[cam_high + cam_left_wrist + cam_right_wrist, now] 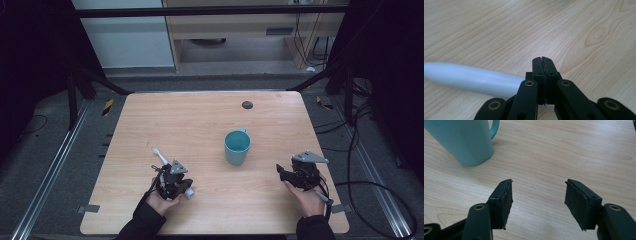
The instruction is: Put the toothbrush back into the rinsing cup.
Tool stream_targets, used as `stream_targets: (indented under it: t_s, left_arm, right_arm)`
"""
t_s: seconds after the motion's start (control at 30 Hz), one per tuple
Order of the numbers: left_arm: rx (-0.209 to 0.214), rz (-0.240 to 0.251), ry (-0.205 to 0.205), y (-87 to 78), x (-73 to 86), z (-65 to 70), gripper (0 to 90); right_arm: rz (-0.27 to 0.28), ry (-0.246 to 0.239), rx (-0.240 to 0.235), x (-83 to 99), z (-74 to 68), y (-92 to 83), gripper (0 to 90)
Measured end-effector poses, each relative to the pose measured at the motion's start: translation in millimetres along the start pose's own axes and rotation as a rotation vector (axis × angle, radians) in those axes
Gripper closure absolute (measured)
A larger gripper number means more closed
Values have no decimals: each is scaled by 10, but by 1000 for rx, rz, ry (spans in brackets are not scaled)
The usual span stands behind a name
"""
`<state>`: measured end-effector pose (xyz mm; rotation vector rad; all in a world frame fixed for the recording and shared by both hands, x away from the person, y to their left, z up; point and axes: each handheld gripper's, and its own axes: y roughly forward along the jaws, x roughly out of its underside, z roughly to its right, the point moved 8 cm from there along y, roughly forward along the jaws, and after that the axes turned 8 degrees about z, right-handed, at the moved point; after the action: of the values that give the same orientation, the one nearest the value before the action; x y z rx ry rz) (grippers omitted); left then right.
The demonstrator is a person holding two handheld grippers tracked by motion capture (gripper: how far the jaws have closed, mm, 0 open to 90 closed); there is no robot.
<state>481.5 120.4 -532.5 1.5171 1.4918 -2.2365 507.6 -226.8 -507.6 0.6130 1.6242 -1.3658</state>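
Observation:
A white toothbrush [160, 155] lies slantwise on the wooden table [200, 115], at the front left. My left gripper [176, 184] sits low over its handle end. In the left gripper view its jaws [542, 60] are pressed flat together with nothing between the pads, and the white handle [469, 78] runs off to the left from under them. A teal cup [237, 146] stands upright mid-table with its handle facing away. My right gripper [282, 172] hovers at the front right, open and empty [537, 195], and the cup [461, 140] is ahead to its left.
A small dark round plug [247, 105] sits in the tabletop near the far edge. Metal rails and cables run along the floor on both sides of the table. A light wooden cabinet stands beyond the far edge.

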Motion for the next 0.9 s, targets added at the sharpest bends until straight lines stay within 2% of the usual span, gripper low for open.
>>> stream_targets:
  t_s: [0.37, 0.9]
  left_arm:
    - [1, -3, 1, -108, 92, -25, 895]
    - [-20, -8, -2, -236, 197, -126, 895]
  right_arm:
    - [0, -1, 1, 1, 5, 0, 387]
    - [-4, -1, 1, 6, 0, 5, 387]
